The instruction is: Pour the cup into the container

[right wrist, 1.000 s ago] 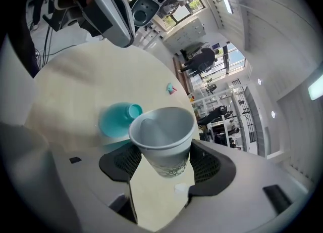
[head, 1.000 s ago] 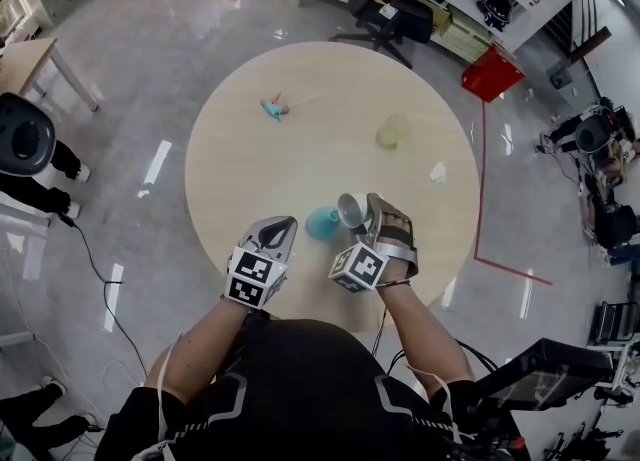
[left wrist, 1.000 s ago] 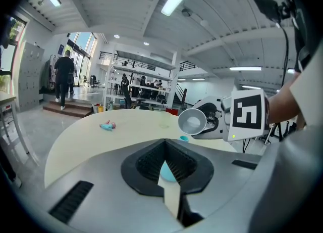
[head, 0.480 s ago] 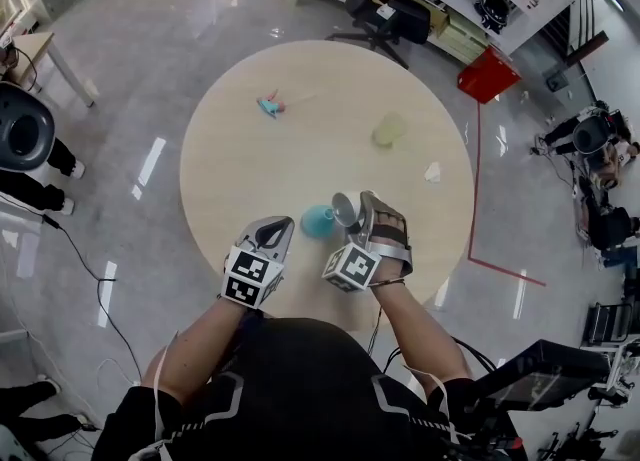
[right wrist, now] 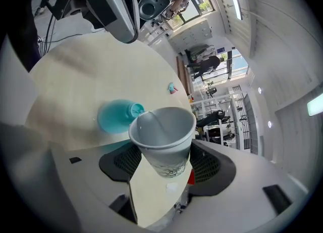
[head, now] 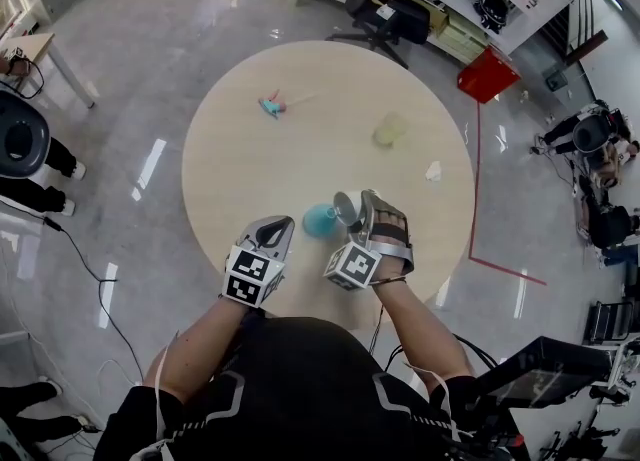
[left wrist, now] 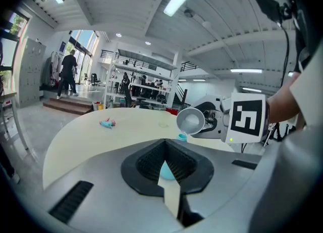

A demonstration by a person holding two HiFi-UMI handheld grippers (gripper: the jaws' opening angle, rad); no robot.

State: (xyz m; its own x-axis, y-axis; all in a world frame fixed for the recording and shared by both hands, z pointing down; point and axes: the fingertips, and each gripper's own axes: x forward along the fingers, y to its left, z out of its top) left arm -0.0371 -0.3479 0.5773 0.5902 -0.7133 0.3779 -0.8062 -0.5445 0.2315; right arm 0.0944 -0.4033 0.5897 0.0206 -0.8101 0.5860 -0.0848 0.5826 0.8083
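Clamping the cup tilted toward the container for pouring, the right hand-held gripper hovers beside it; the left hand-held gripper rests closed, empty.

readable text: none | cup — dark print on its wall, illegible | signs, numbers: none legible

Head view looks steeply down; both gripper views skim the same table.
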